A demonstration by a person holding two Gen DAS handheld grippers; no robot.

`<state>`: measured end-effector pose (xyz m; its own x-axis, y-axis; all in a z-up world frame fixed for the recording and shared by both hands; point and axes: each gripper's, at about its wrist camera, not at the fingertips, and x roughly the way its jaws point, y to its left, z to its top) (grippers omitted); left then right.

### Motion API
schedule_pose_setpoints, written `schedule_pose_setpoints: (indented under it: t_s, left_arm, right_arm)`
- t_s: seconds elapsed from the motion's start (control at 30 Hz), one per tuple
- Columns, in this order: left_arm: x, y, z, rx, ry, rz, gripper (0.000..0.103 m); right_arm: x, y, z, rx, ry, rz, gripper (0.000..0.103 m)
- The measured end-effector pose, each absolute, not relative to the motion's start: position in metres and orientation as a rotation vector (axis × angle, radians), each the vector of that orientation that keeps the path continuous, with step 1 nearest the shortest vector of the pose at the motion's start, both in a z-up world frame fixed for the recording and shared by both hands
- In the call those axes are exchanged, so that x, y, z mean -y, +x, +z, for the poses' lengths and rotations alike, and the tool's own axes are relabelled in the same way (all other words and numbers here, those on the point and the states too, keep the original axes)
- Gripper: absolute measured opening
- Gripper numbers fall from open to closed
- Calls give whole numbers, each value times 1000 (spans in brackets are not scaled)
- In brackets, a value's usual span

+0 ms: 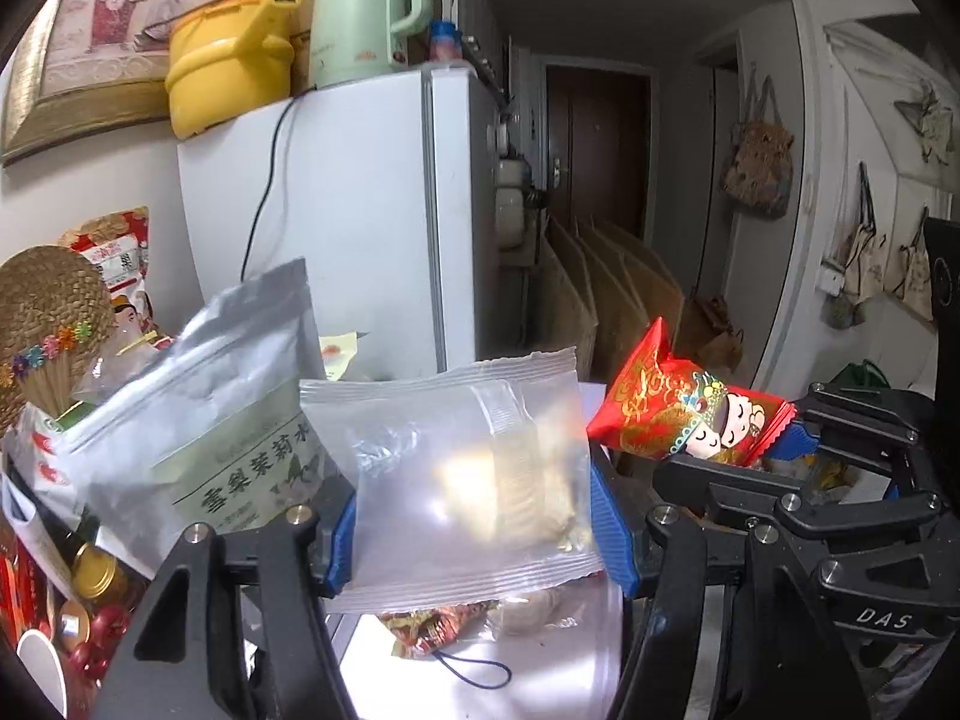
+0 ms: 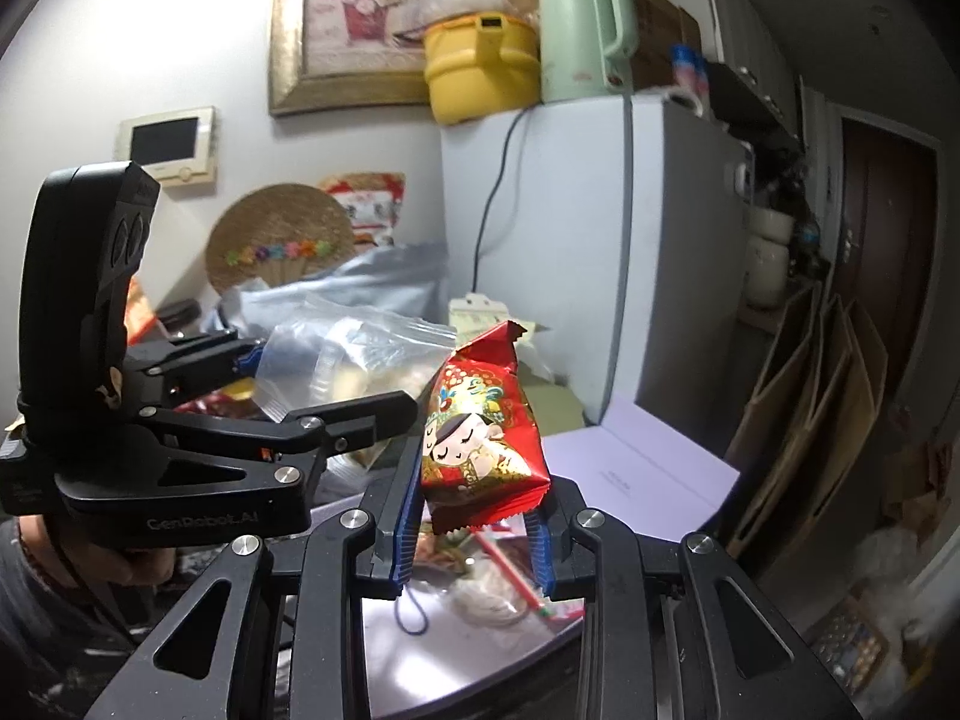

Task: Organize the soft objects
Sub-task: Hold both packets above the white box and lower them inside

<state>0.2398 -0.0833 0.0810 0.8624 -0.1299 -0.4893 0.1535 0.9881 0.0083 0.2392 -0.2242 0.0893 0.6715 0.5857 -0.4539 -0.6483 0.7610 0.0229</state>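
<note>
Left gripper: I see black linkage arms with triangular cut-outs, silver screw heads at the pivots, and ribbed blue pads.
Left body, from my right camera: a tall black housing with two oval recesses, and pale "GenRobot.AI" lettering on the frame.
Right gripper: the same black arms, silver screws and ribbed blue pads; my left camera reads "DAS" on it.
Sleeve: dark grey, at the handle.
</note>
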Motion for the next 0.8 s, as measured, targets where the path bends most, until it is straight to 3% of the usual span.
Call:
schedule_pose_setpoints:
  t_s: [0.8]
  left_arm:
    - [84, 314, -18, -769, 54, -93, 62]
  right_arm:
    - [219, 308, -10, -725, -150, 703, 30]
